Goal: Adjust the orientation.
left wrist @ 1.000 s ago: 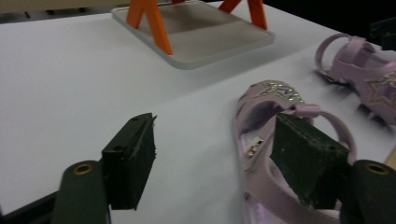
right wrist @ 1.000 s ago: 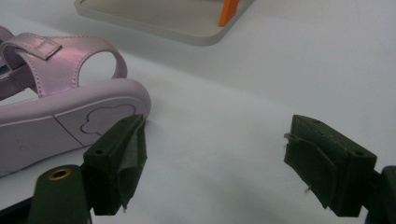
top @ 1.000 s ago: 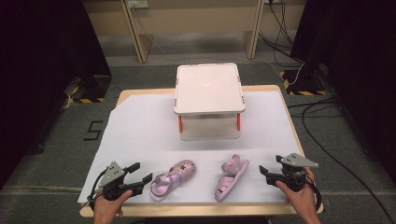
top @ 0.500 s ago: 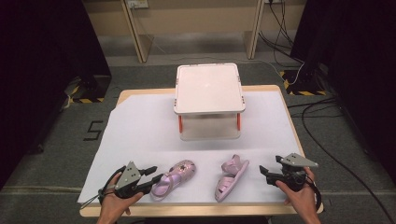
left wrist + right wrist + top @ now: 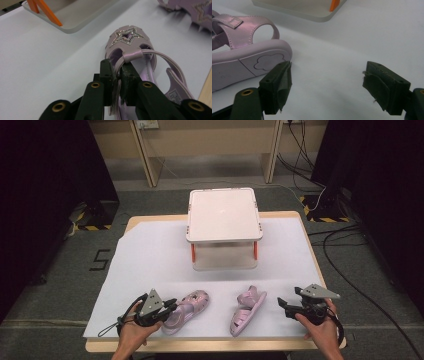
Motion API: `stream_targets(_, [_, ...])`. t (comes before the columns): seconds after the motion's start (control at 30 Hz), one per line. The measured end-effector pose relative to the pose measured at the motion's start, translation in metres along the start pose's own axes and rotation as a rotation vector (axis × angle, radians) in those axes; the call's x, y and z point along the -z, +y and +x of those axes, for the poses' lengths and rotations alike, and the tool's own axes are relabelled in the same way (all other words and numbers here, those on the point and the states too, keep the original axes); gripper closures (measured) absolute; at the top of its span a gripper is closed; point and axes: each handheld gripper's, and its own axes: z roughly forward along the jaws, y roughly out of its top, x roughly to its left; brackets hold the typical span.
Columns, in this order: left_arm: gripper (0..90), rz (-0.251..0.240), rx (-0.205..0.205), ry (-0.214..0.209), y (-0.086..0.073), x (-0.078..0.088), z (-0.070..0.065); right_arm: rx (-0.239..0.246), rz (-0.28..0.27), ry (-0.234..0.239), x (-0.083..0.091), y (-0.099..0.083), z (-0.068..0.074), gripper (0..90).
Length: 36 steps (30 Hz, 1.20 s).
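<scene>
High view: left gripper [image 5: 167, 307] at the near table edge meets the lilac star-trimmed child's sandal [image 5: 187, 309]; right gripper [image 5: 284, 303] gapes empty. Left gripper view: jaws, just closed, pinch its thin heel strap [image 5: 130, 56], which looks floppy and light, so grip the firmer sole.

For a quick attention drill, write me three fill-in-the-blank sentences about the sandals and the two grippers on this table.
1. The left gripper is shut on the back ____ of the left sandal.
2. The sparkly shape on that sandal's toe is a ____.
3. The right gripper has its jaws ____, beside the right sandal, which lies tipped on its side.

Missing words: strap; star; open
</scene>
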Motion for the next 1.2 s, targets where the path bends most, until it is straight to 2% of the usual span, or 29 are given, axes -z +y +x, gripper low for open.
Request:
stream_targets(0.07, [81.8,-0.024,0.035,0.031,0.0,0.001,0.0,-0.001,0.001,0.0,0.0,0.0,0.0,23.1])
stream_targets(0.2, [82.1,-0.061,0.057,0.127,0.003,0.002,0.001,-0.005,0.003,0.002,0.0,0.0,0.001,23.1])
stream_targets(0.27, [82.2,-0.073,0.083,0.152,0.005,0.002,0.003,-0.002,0.004,0.001,0.0,0.0,0.0,23.1])
stream_targets(0.4, [81.5,-0.046,0.109,0.16,0.005,-0.006,0.005,-0.002,0.003,0.001,0.0,0.0,0.0,23.1])
stream_targets(0.5, [80.5,-0.041,0.138,0.132,0.004,-0.009,0.001,0.001,0.001,-0.001,0.0,0.0,0.0,23.1])
stream_targets(0.63, [79.5,-0.041,0.157,0.106,0.004,-0.008,-0.001,0.004,0.003,0.003,0.0,0.0,0.0,23.1])
stream_targets(0.73, [75.9,-0.041,0.184,0.085,0.003,-0.008,-0.005,-0.001,0.003,0.007,0.0,0.0,0.001,23.0])
stream_targets(0.77, [71.0,-0.04,0.177,0.087,0.004,-0.008,-0.006,0.0,0.006,0.005,0.0,0.0,0.001,23.0])
stream_targets(0.8, [71.0,-0.033,0.154,0.096,0.004,-0.007,-0.006,0.0,0.006,0.005,0.0,0.0,0.001,23.0])
stream_targets(0.87, [65.1,-0.018,0.108,0.111,0.005,-0.006,-0.007,0.0,0.002,0.004,0.0,0.0,0.0,23.0])
stream_targets(0.93, [62.4,-0.013,0.075,0.114,0.007,-0.006,-0.01,-0.003,0.005,0.007,0.0,0.0,0.001,23.0])
stream_targets(1.07, [59.6,0.014,-0.023,0.119,0.011,-0.008,-0.016,-0.003,0.005,0.008,-0.001,0.0,-0.001,23.0])
stream_targets(1.13, [59.0,0.01,-0.073,0.128,0.015,-0.01,-0.015,-0.004,0.006,0.009,-0.002,-0.001,-0.001,23.0])
stream_targets(1.2, [56.4,0.015,-0.081,0.113,0.015,-0.014,-0.015,-0.002,0.008,0.011,-0.003,-0.001,-0.003,23.0])
